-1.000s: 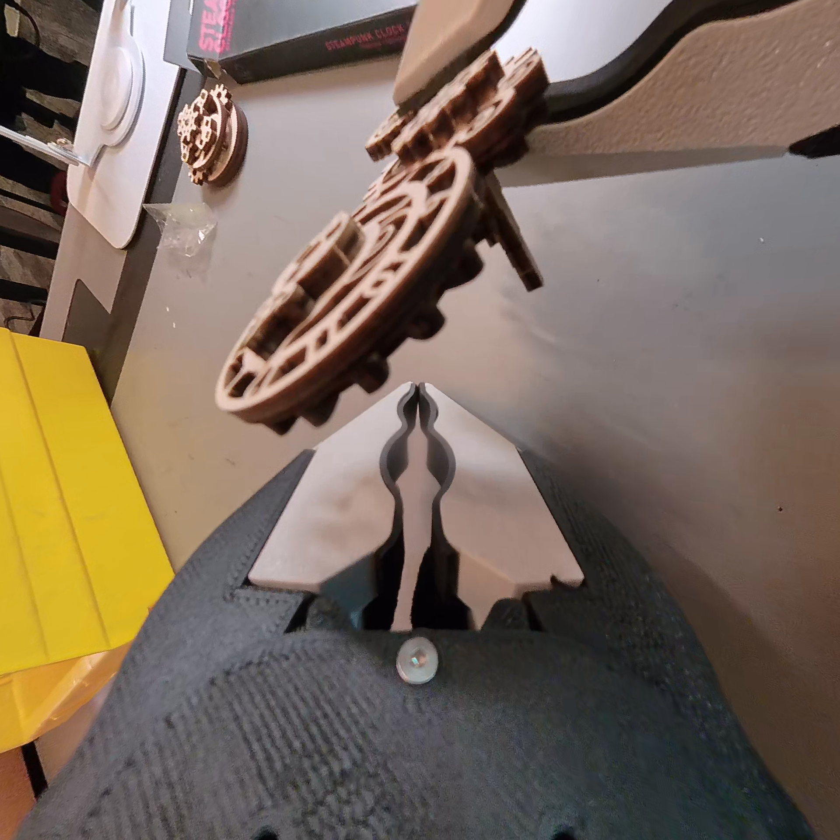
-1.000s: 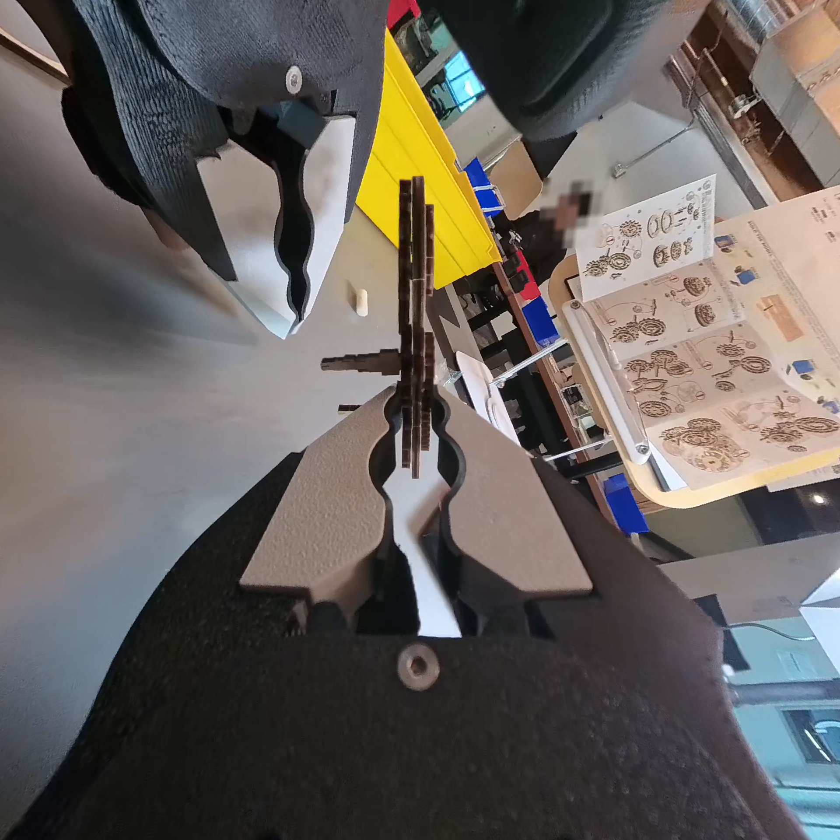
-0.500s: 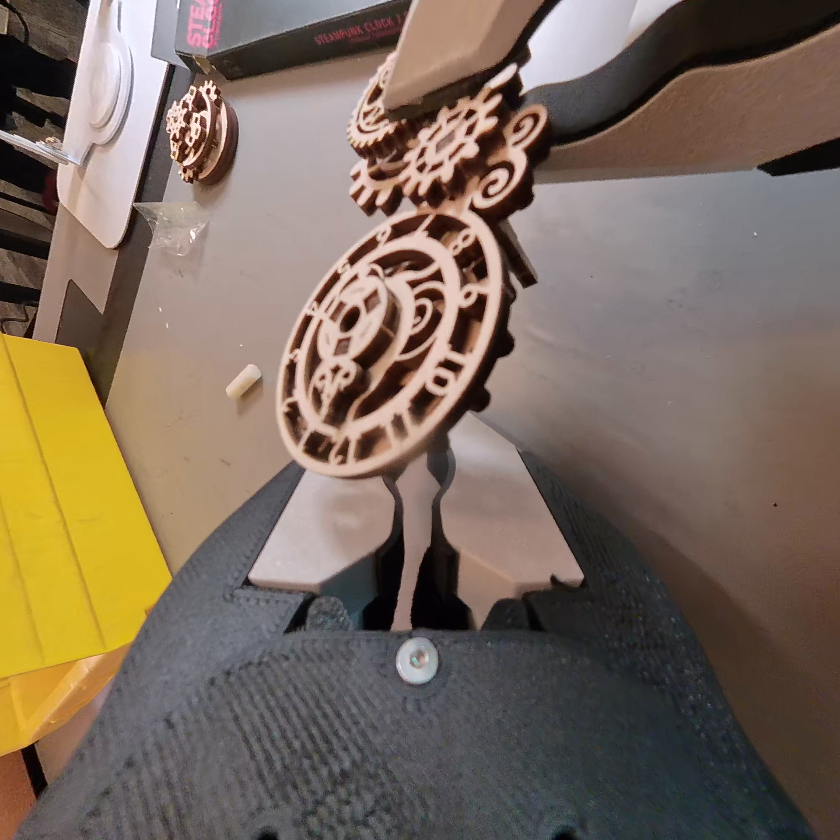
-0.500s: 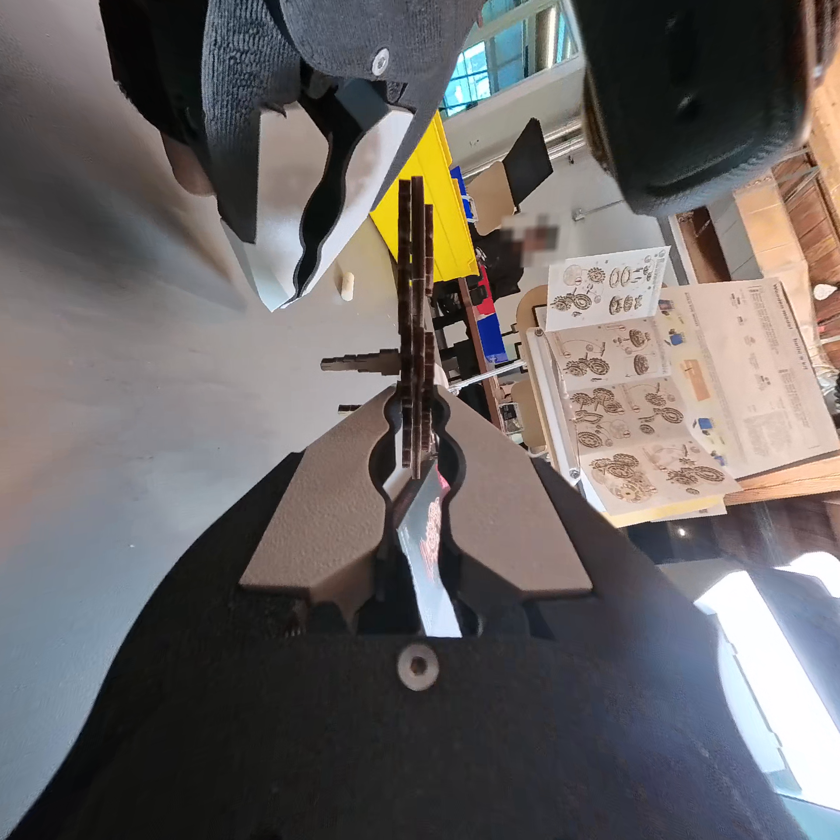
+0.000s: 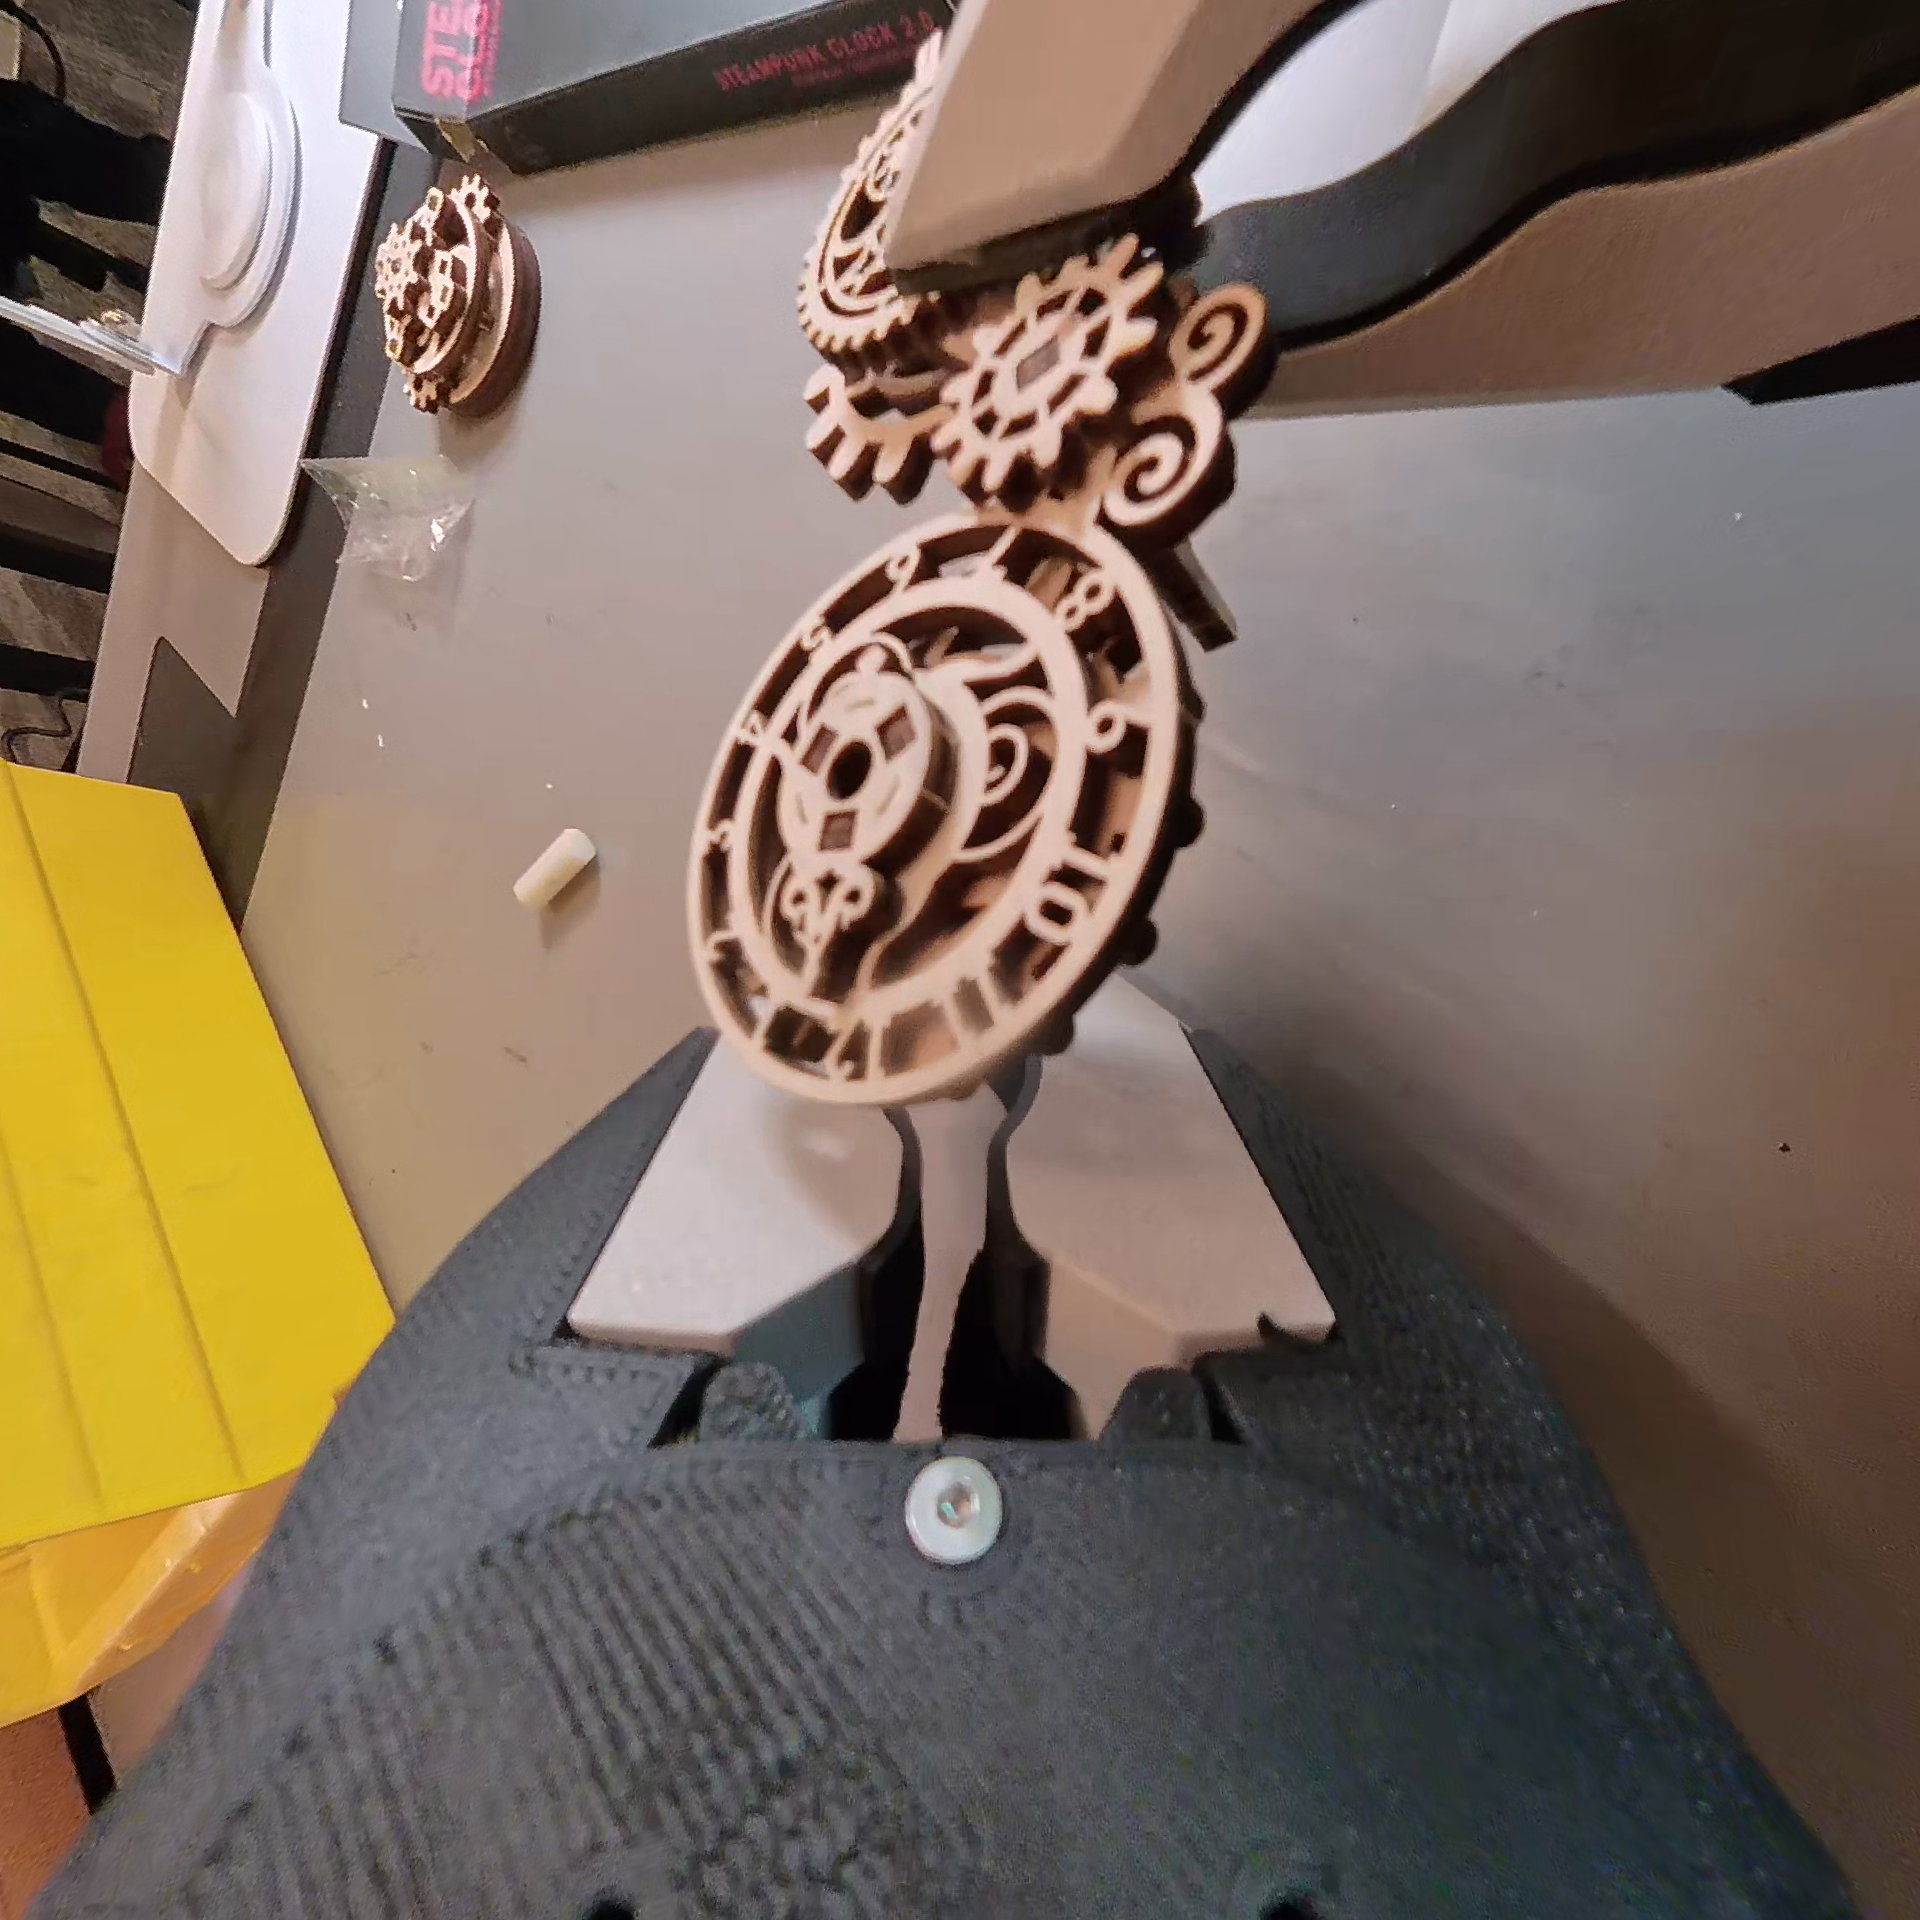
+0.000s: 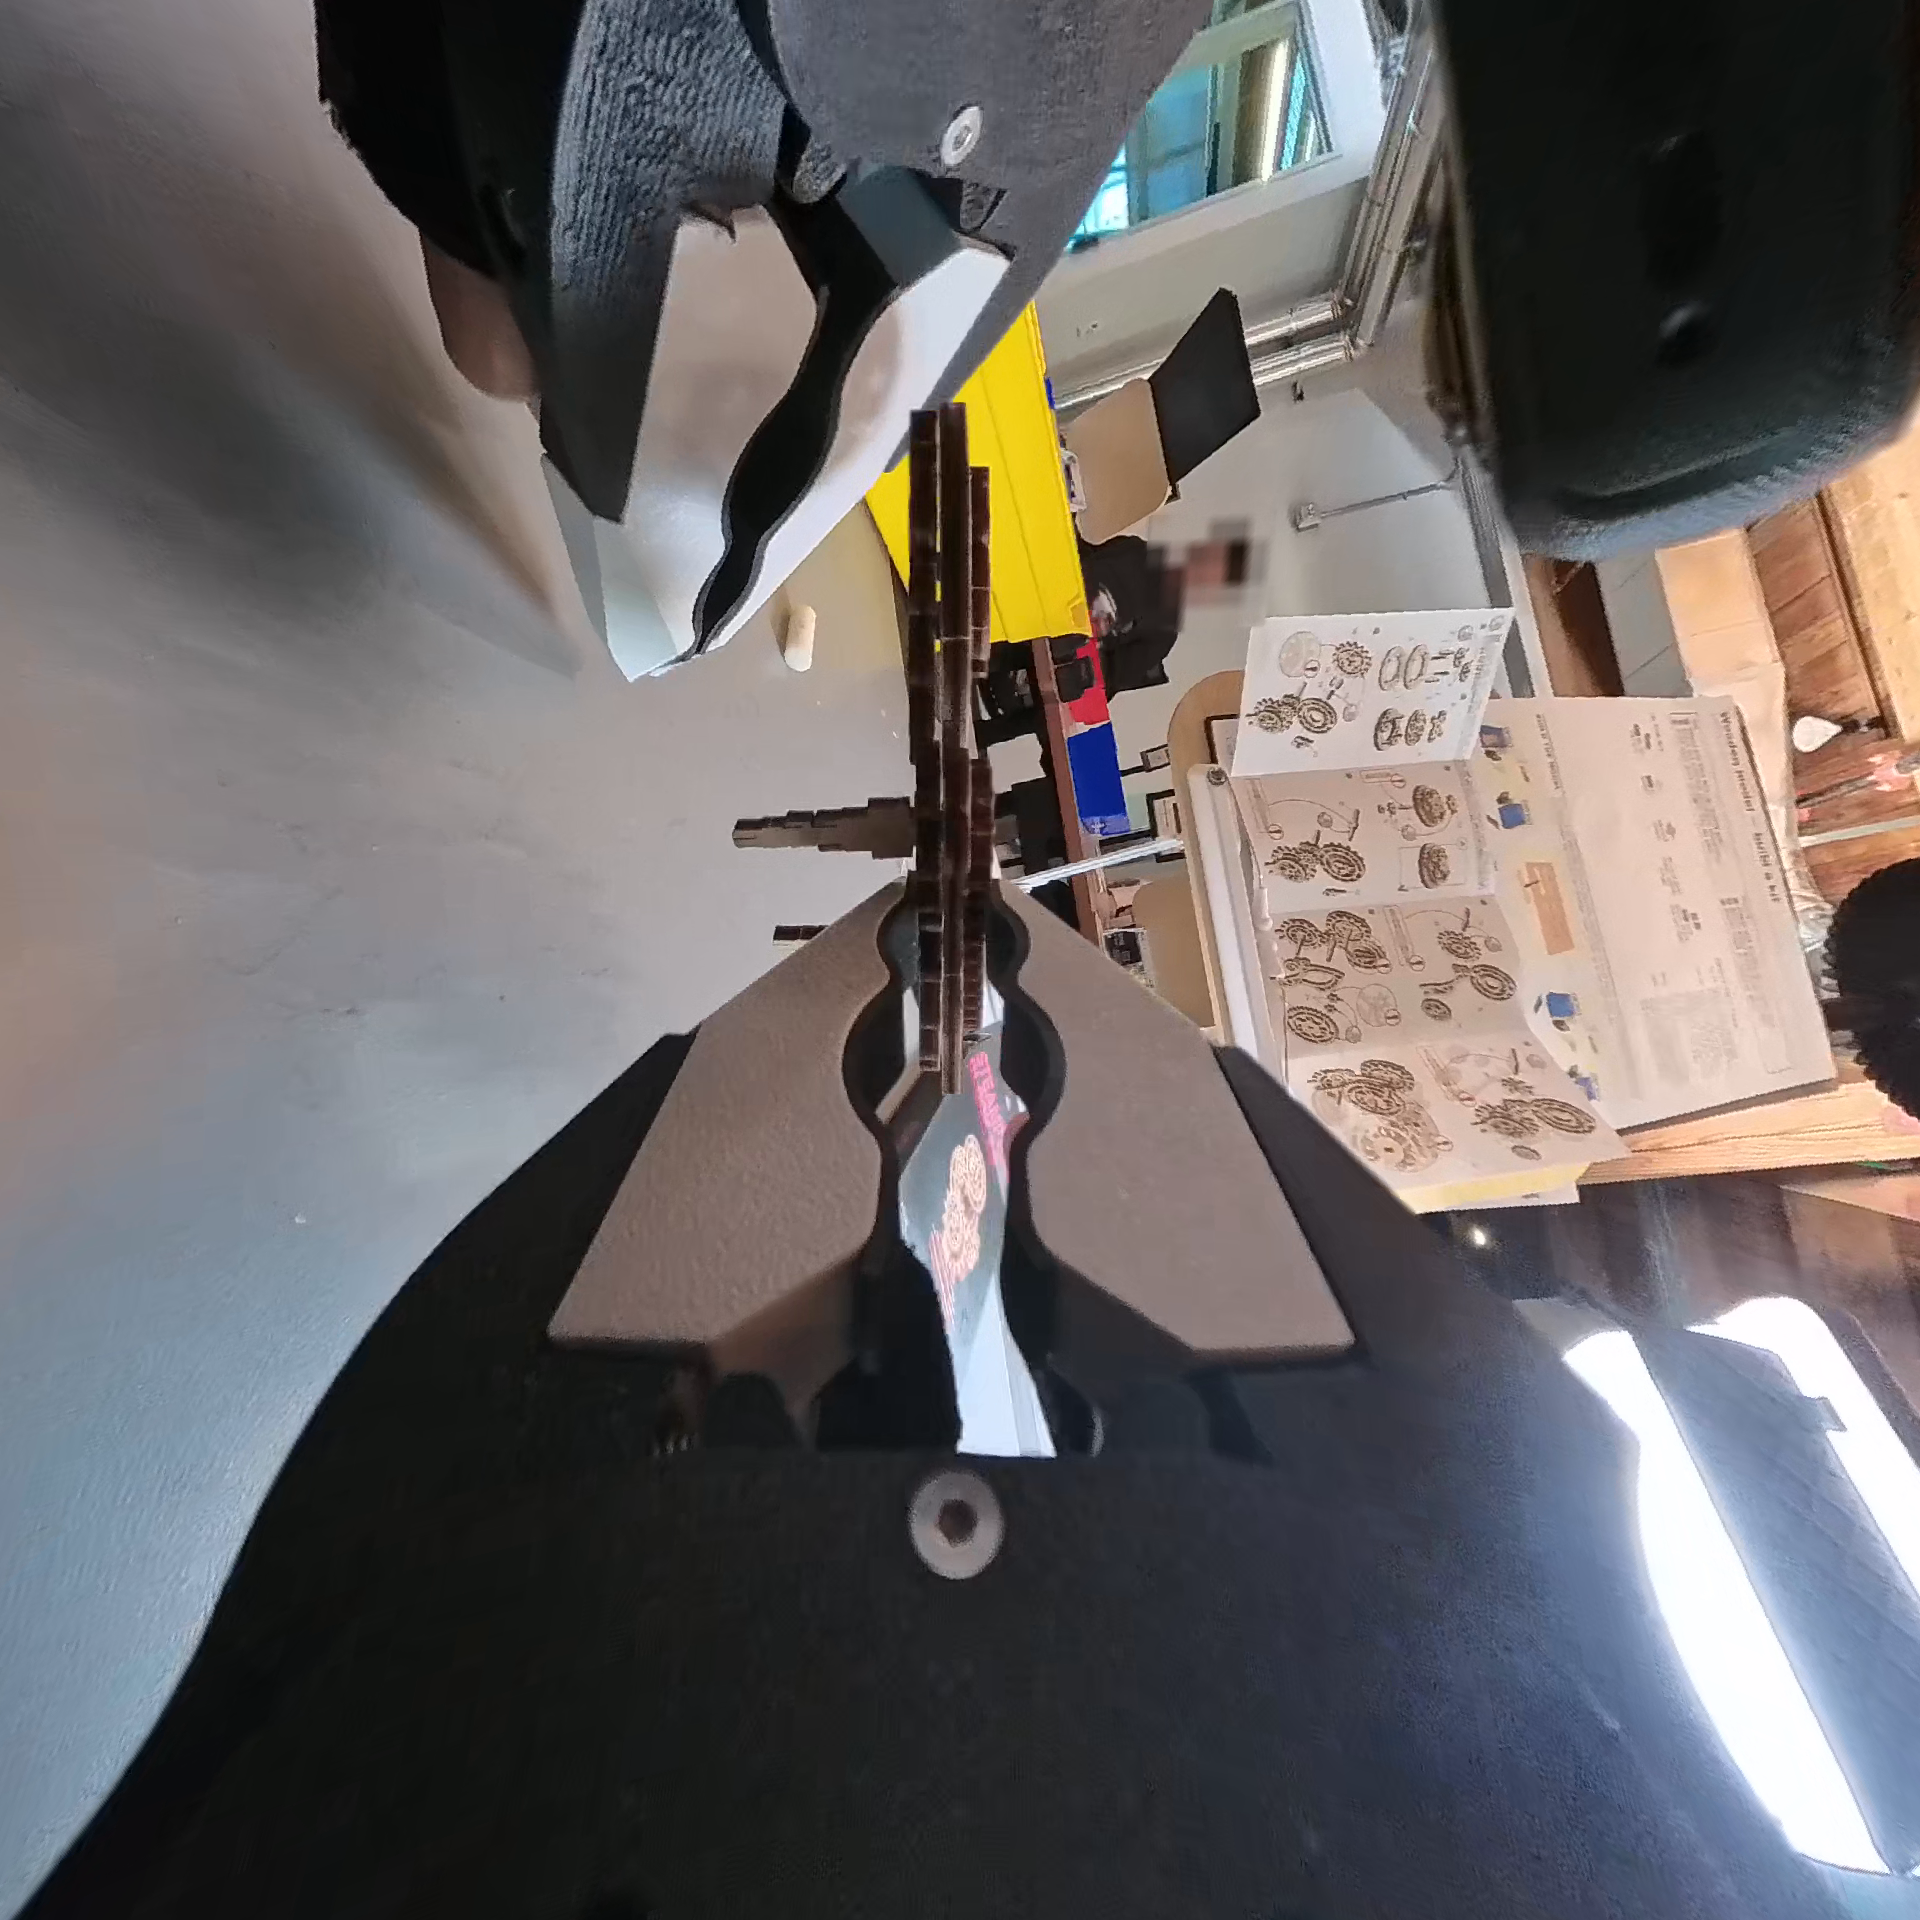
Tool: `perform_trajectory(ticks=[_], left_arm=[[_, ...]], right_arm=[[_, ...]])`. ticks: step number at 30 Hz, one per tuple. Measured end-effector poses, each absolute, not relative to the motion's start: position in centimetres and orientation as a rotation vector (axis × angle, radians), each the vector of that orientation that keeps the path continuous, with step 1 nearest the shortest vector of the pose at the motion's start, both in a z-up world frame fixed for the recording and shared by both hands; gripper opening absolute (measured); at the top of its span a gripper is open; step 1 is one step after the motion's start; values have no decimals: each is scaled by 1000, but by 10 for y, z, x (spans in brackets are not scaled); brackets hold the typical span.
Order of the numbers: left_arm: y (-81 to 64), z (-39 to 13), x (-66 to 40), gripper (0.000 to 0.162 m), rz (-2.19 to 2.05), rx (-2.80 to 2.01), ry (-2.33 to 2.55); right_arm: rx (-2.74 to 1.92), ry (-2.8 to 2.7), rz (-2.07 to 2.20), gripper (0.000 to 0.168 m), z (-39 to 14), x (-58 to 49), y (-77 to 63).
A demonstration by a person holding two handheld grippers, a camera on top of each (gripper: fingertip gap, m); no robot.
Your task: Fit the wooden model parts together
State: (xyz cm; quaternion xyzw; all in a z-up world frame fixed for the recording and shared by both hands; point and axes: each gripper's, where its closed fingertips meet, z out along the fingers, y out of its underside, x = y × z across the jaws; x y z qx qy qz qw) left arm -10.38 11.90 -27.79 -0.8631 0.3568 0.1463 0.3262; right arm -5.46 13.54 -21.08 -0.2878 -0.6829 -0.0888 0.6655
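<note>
A wooden clock model (image 5: 935, 821), a round dial with small gears at one end, hangs above the grey table (image 5: 1507, 831). My right gripper (image 5: 1039, 270) is shut on its gear end. In the right wrist view the model (image 6: 945, 675) stands edge-on between my right gripper's (image 6: 951, 894) fingers, with a stepped axle sticking out to the left. My left gripper (image 5: 961, 1086) is shut and empty just under the dial's lower rim, which hides its tips. In the right wrist view it (image 6: 665, 644) hangs close beside the model's far end.
A second wooden gear assembly (image 5: 457, 291), a small white peg (image 5: 554, 871) and a clear plastic bag (image 5: 395, 514) lie on the table. A black box (image 5: 675, 73) is at the far edge, a yellow bin (image 5: 135, 1143) at left. Instruction sheets (image 6: 1455, 935) stand on a holder. The left gripper's tips are roughly 9 cm from the right gripper's.
The clock model has turned from nearly flat to face the left wrist camera and moved closer to my left gripper, covering its tips. Both grippers have stayed shut.
</note>
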Motion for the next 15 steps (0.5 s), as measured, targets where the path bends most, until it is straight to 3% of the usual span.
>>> perform_trajectory(ticks=[8,13,15], left_arm=[[122,-276,-99,0,324,-2233,921],[127,-260,-81,0,-55,-2136,785],[129,-246,-78,7,-263,-2091,677]], right_arm=[[-674,-1541,-188,10,-212,-53,138],[-782,-1515,-157,10,-209,-46,153],[-824,-1526,-196,10,-212,-40,163]])
